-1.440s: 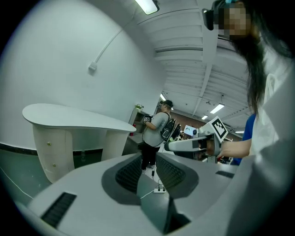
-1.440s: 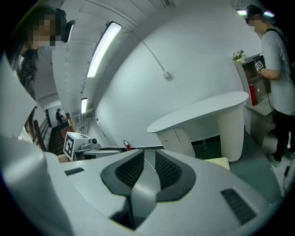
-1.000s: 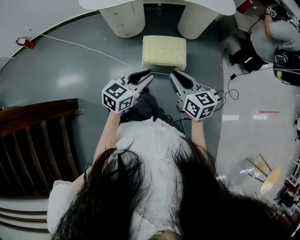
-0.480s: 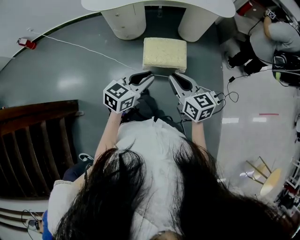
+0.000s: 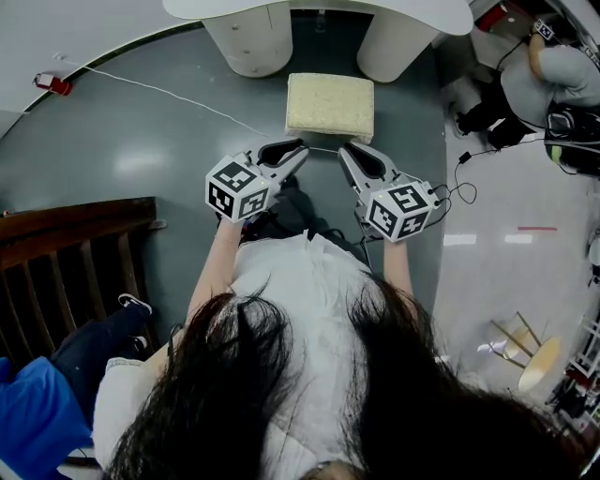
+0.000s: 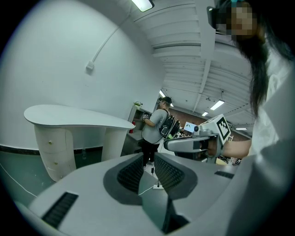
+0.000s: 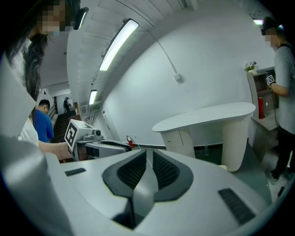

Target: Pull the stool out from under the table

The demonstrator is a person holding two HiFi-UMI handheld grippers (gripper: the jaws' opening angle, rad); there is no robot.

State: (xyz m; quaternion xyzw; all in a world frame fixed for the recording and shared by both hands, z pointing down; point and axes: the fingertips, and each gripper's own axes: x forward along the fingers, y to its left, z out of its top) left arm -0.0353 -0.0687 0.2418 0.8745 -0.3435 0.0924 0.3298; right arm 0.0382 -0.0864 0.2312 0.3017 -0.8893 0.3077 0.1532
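Ceiling strip lights (image 7: pixel 118 44) give bright, even light. Soft glare patches lie on the grey floor (image 5: pixel 112 187) in the head view. Both gripper views bend strongly and darken toward their edges.

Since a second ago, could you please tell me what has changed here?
A person in blue has stepped into the head view's lower left. The stool stayed put in front of the table, and the left hand-held gripper and right hand-held gripper stayed shut, empty, just short of it.
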